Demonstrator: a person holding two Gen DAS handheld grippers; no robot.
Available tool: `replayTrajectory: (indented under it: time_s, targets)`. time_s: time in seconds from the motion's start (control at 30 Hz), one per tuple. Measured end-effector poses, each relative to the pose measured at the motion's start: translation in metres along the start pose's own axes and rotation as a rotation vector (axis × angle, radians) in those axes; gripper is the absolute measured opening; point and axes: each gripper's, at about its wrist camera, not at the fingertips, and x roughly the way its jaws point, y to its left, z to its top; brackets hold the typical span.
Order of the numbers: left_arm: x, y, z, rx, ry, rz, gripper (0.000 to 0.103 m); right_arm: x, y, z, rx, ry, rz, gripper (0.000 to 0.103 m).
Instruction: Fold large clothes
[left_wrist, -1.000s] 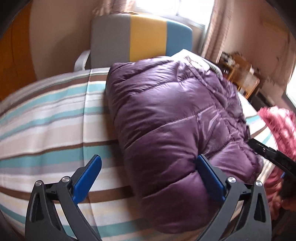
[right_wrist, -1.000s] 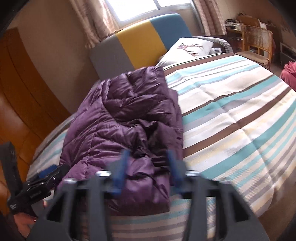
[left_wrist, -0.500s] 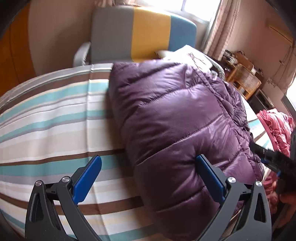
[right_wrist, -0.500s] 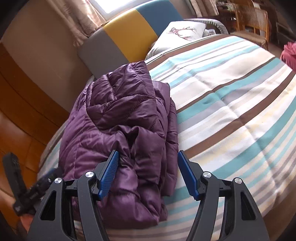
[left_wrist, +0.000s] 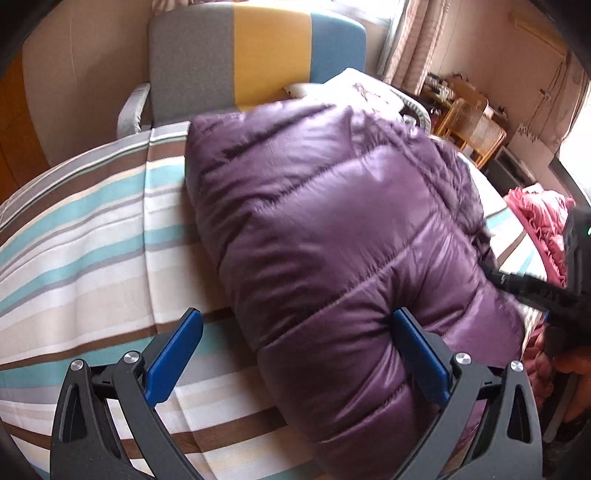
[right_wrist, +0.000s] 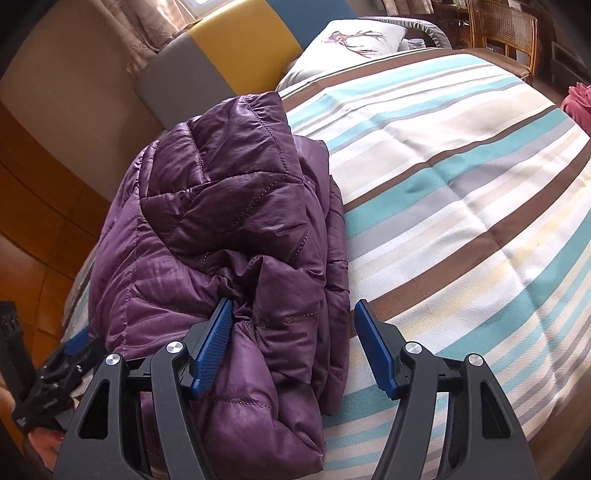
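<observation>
We have the purple down jacket (left_wrist: 332, 236) lying bundled on the striped bed (left_wrist: 85, 236), below the headboard (left_wrist: 258, 51). Our left tool (left_wrist: 295, 362) is spread wide, one pad denting the jacket's near edge; our right tool (right_wrist: 295, 347) gapes over the crumpled hem, probably unclamped. We should press air out evenly and align edges before creasing.

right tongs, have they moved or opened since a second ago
Yes. The right tongs opened wide and pushed forward around the purple jacket; the yellow headboard panel has slid toward the top edge, so the view has come in closer and dipped.
</observation>
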Motion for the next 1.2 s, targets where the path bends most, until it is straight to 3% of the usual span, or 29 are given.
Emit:
replayTrajectory:
  time_s: [0.37, 0.47, 0.67, 0.77, 0.93, 1.0, 1.2]
  targets:
    - [0.030, 0.021, -0.006, -0.150, 0.063, -0.127, 0.101, 0.011, -0.003, 0.002, -0.001, 0.042, 0.057, 0.066]
    - [0.037, 0.016, -0.006, -0.121, 0.091, -0.175, 0.101, 0.017, -0.011, 0.007, -0.003, 0.080, 0.101, 0.066]
    - [0.044, -0.003, -0.011, -0.064, 0.102, -0.170, 0.101, 0.031, -0.014, 0.015, -0.021, 0.098, 0.147, 0.066]
    - [0.044, -0.011, -0.012, -0.038, 0.093, -0.153, 0.100, 0.036, -0.014, 0.016, -0.022, 0.086, 0.187, 0.054]
    - [0.027, -0.027, -0.013, 0.024, 0.045, -0.126, 0.083, 0.032, -0.006, 0.008, -0.055, 0.032, 0.231, 0.033]
    - [0.019, -0.035, -0.013, 0.076, 0.009, -0.100, 0.075, 0.026, -0.002, 0.005, -0.075, -0.001, 0.233, 0.029]
    - [-0.007, -0.045, -0.010, 0.147, -0.083, -0.071, 0.065, 0.008, 0.006, -0.011, -0.096, -0.086, 0.257, 0.024]
